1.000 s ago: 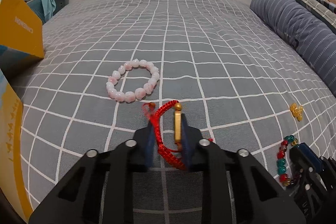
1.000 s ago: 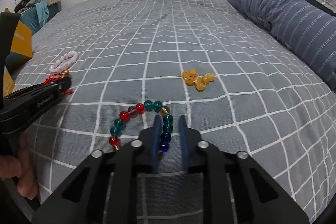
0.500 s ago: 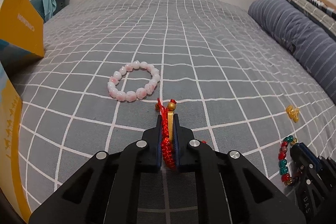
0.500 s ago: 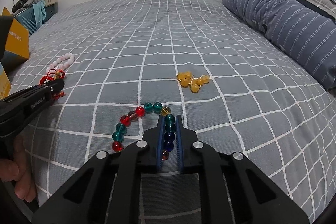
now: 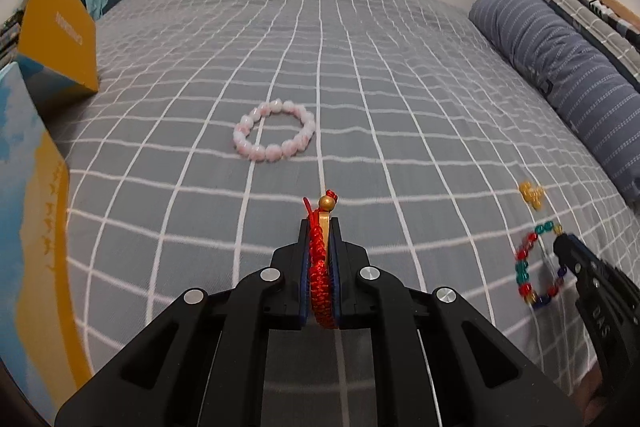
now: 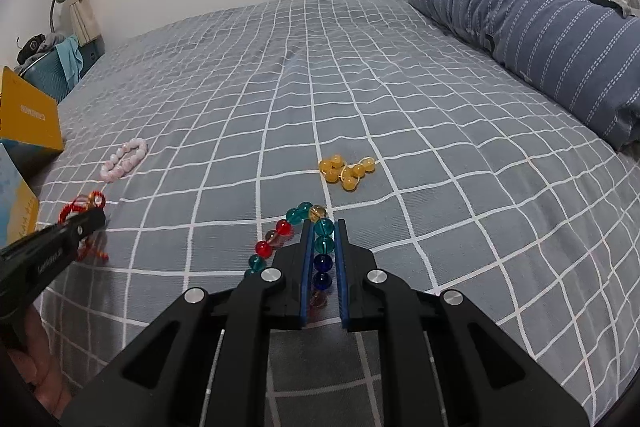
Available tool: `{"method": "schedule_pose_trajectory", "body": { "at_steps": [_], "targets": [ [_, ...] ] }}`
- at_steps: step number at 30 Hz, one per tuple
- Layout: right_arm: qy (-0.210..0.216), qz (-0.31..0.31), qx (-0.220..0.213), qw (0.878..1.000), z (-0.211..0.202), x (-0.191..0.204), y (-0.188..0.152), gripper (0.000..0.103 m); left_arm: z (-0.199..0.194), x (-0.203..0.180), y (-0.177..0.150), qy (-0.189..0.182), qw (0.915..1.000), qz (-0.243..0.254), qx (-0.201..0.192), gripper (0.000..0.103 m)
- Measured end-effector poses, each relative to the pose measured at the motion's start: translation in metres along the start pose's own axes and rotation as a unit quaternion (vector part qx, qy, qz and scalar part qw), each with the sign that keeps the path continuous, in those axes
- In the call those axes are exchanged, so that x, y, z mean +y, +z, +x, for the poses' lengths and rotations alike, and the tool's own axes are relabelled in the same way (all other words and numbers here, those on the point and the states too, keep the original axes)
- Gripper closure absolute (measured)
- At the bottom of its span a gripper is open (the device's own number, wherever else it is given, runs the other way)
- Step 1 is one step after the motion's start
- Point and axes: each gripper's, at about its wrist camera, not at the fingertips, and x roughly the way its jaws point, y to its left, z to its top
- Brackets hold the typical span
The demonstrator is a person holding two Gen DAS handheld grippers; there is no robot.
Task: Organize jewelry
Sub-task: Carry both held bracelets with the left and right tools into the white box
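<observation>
Bracelets gripped, box to the left

Bed (image 5: 400,75) first: open box (image 5: 56,39) lies far left, nearer the left gripper (image 5: 320,227), clenched along the red bracelet (image 5: 320,279); right gripper (image 6: 323,227) pinches the coloured bead bracelet (image 6: 323,245) lengthwise

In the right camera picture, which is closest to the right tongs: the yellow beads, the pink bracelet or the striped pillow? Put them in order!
Measured from the right tongs, which grip the colorful bead bracelet:
1. Yellow beads, just ahead, slightly right.
2. Pink bracelet, off to the left.
3. Striped pillow, far back along the right edge of the bed.
</observation>
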Motion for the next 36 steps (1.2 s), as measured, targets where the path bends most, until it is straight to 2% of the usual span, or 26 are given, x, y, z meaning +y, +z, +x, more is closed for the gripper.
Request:
{"method": "schedule_pose_trajectory", "body": {
  "at_steps": [7,20,36],
  "targets": [
    [0.011,-0.003,0.002,1.000,-0.014,0.006,0.008,0.094,-0.021,0.003,-0.003,0.001,0.9999,0.006,0.015,0.096],
    [0.027,-0.024,-0.013,0.999,-0.047,0.026,0.032,0.094,-0.071,0.010,0.008,0.005,0.9999,0.016,-0.003,0.096],
    [0.069,-0.053,-0.027,0.996,-0.084,0.063,0.064,0.094,-0.126,0.042,0.025,0.031,0.9993,0.008,-0.020,0.096]
  ]
}}
